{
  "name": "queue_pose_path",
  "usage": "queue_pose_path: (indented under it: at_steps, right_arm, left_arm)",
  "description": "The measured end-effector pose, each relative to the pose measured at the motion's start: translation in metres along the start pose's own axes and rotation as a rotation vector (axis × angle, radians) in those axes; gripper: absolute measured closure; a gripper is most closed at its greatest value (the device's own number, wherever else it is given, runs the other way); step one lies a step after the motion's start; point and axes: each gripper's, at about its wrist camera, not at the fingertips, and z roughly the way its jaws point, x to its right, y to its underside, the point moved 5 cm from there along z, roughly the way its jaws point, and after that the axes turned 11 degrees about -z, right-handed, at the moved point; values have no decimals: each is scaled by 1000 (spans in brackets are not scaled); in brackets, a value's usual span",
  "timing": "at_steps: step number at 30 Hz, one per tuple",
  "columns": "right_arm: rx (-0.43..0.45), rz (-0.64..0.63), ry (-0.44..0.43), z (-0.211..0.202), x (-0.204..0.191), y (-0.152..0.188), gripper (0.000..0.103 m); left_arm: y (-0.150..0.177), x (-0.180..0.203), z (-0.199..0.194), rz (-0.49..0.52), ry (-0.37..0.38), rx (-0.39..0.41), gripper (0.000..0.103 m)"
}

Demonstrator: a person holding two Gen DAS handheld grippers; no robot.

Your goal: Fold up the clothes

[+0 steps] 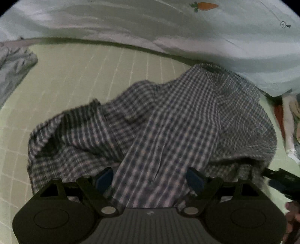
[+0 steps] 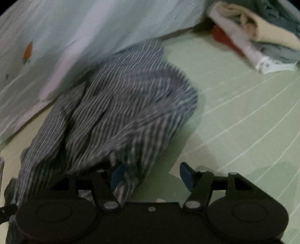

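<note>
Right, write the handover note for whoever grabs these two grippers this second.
Left gripper: open, jaws wide, checked shirt cloth lying between them, not pinched.
Right gripper: open; a fold of the shirt lies by its left finger, no grip.
Shirt: bunched and rumpled on the green sheet, against the pale carrot-print blanket.
Other clothes: heaped at the far right of the sheet, in the right wrist view.
Done: no neat fold visible yet.
Left: spread the shirt flat, fold it, then do the heap.

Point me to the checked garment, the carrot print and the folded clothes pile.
checked garment (image 1: pixel 168 120), left wrist view, middle panel.
carrot print (image 1: pixel 206 6), left wrist view, orange body.
folded clothes pile (image 2: pixel 270 35), right wrist view, beige top piece.
</note>
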Motion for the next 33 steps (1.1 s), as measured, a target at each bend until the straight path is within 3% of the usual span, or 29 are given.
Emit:
queue_pose_path:
  at_steps: [2, 3, 8, 10, 11, 13, 14, 15, 16, 21, 26, 29, 31, 33]
  right_arm:
    - [-2, -11, -14, 0, -6, 0, 42]
    - [0, -13, -26, -1, -6, -1, 43]
    - [0, -13, -95, -2, -14, -3, 39]
    - [-14, -35, -107, 4, -20, -2, 40]
    - [-31, -49, -101, 9, -22, -1, 43]
    - [-64, -70, -65, 17, -22, 1, 67]
    - [-71, -65, -48, 19, -18, 1, 86]
    - [-74, -53, -31, 19, -13, 0, 97]
    - [-67, -45, -11, 18, -6, -2, 99]
    - [25, -100, 158, 7, 39, -34, 101]
    - [142, -159, 337, -7, 94, -105, 101]
    - [231, -242, 456, -13, 104, -151, 101]
    - [283, -252, 482, -12, 107, -180, 101]
    - [268, -201, 454, 2, 109, -195, 93]
  left_arm:
    - [2, -5, 0, -13, 21, -15, 25]
    - [3, -7, 1, -19, 22, -21, 35]
    - [0, -14, 2, -66, 35, -41, 65]
    - [-2, -13, 5, -64, 37, -40, 89]
    - [-3, -13, 5, -59, 33, -35, 92]
    - [-10, -14, 3, -40, 2, -1, 97]
    - [-14, -17, 0, -34, -16, 20, 97]
    - [-21, -21, -3, -33, -37, 44, 98]
    - [-28, -27, -7, -38, -58, 67, 98]
    - [-74, -66, -25, -69, -170, 173, 99]
    - [-121, -107, -48, -89, -293, 279, 99]
    - [-142, -130, -63, -109, -353, 345, 99]
    - [-153, -143, -68, -128, -395, 381, 99]
    - [-161, -152, -65, -150, -454, 400, 98]
